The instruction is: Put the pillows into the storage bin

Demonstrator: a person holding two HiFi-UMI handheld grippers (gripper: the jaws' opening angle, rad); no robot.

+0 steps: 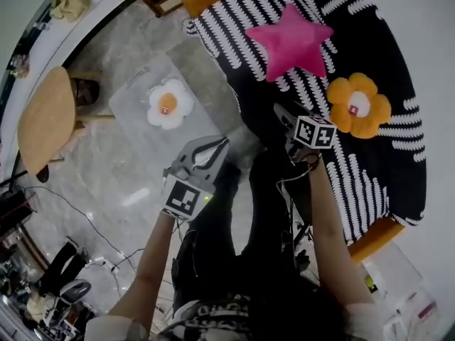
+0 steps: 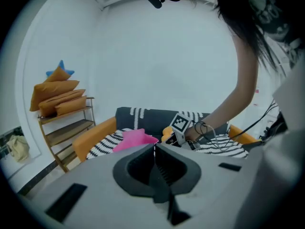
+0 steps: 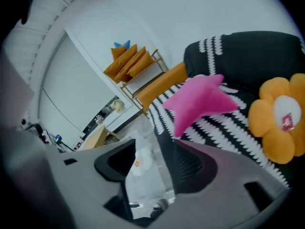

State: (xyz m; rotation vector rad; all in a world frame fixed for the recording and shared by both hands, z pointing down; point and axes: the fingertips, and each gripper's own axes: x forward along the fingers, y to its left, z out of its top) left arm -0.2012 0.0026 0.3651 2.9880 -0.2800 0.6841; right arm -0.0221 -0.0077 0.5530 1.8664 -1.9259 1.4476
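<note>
Holding the star pillow [image 1: 291, 41] — sofa [image 1: 377, 169], shelf [image 2: 66, 133] beside.

There were 2 flower pillows: orange flower pillow [image 1: 359, 105], white flower pillow [image 1: 170, 104] | 1 pink star pillow [image 1: 291, 40] | 1 clear bin [image 1: 138, 123] | 1 sofa [image 1: 227, 27]

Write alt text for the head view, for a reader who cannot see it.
The left gripper and the right gripper, both empty, are held out beside a striped sofa where a pink star pillow and an orange flower pillow lie. On the floor stands a clear bin with a white flower pillow in it.
</note>
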